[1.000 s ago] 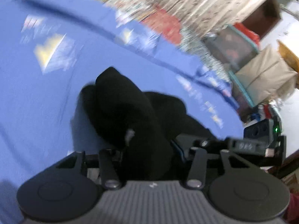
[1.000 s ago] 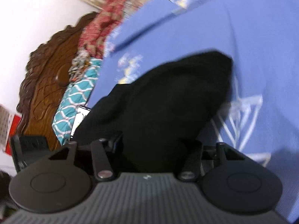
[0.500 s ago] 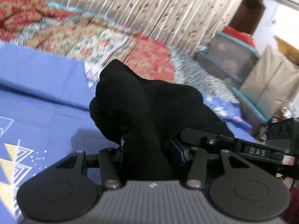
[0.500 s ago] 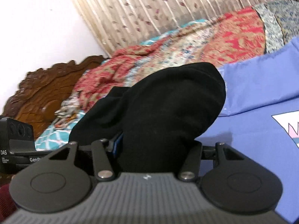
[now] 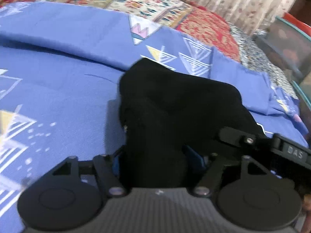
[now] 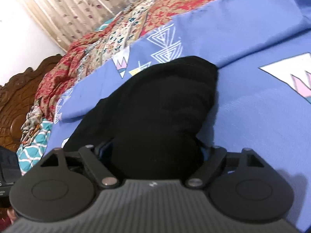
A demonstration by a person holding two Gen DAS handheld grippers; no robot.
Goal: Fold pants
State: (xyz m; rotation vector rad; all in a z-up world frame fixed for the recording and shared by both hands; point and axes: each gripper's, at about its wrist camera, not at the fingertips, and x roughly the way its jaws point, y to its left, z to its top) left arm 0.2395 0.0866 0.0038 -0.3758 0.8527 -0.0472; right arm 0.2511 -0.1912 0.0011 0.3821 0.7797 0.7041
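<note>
Two wrist views. The left view alone shows storage bins (image 5: 287,44) beyond the left tool (image 5: 155,155); the right view alone shows a carved headboard (image 6: 17,101) left of the right tool (image 6: 155,151). Black pants (image 5: 175,112) (image 6: 159,106) bunch between each tool's opening jaws, draping forward onto the blue bedsheet (image 5: 58,89) (image 6: 252,106); whether the pads grip the cloth cannot be told.

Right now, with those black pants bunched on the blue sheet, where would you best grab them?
Probably at the far rounded edge of the black pants, coming in low from the near side over the blue bedsheet. That edge stands up as a thick fold, so fingers can close around it. Both grippers' jaws are opening, cloth still between them.
</note>
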